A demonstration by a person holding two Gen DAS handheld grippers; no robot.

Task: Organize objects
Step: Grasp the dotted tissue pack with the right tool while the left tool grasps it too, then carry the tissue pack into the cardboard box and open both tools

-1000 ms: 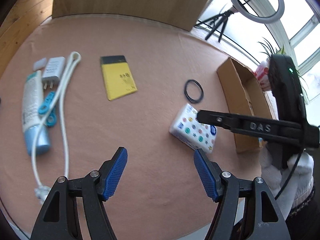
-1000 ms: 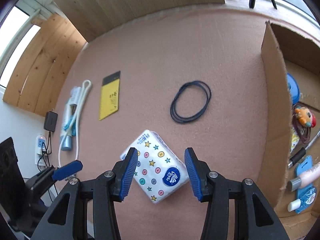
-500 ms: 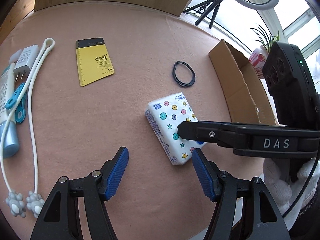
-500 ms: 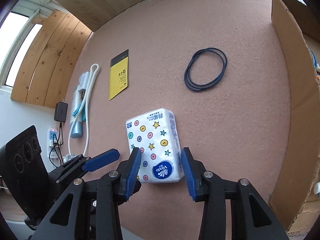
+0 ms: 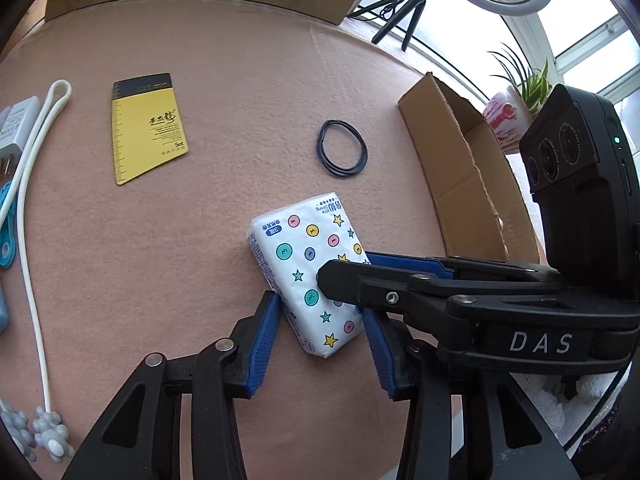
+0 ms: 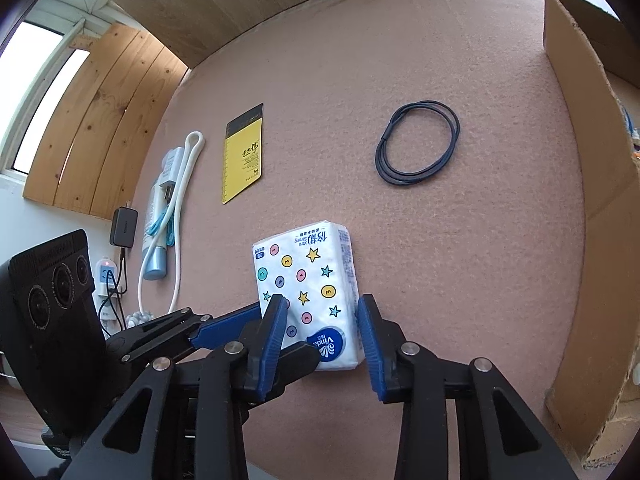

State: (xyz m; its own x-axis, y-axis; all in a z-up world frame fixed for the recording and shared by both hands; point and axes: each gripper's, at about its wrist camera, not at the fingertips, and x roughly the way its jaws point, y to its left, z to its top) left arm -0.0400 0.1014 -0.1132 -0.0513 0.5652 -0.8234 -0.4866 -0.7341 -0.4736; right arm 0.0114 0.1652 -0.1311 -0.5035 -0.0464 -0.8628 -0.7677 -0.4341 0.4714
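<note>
A white tissue pack (image 5: 308,256) printed with coloured dots and stars lies flat on the pink felt table (image 5: 200,240). My left gripper (image 5: 320,332) straddles its near end, blue pads pressed against both long sides. My right gripper (image 5: 346,268) reaches in from the right across the same pack. In the right wrist view, the right gripper (image 6: 322,332) has its pads tight against the sides of the pack (image 6: 304,272). There the left gripper's fingers (image 6: 224,328) come in from the left and hide the pack's near left corner.
A cardboard box (image 5: 452,152) (image 6: 576,120) stands open at the right. A black cord loop (image 5: 342,148) and a yellow card (image 5: 146,128) lie beyond the pack. A white cord (image 5: 30,208), a charger (image 5: 16,124) and a tube (image 6: 156,216) lie at the far left.
Both grippers have moved in over the tissue pack and narrowed from wide open until their pads meet its sides. The pack has turned slightly on the felt.
</note>
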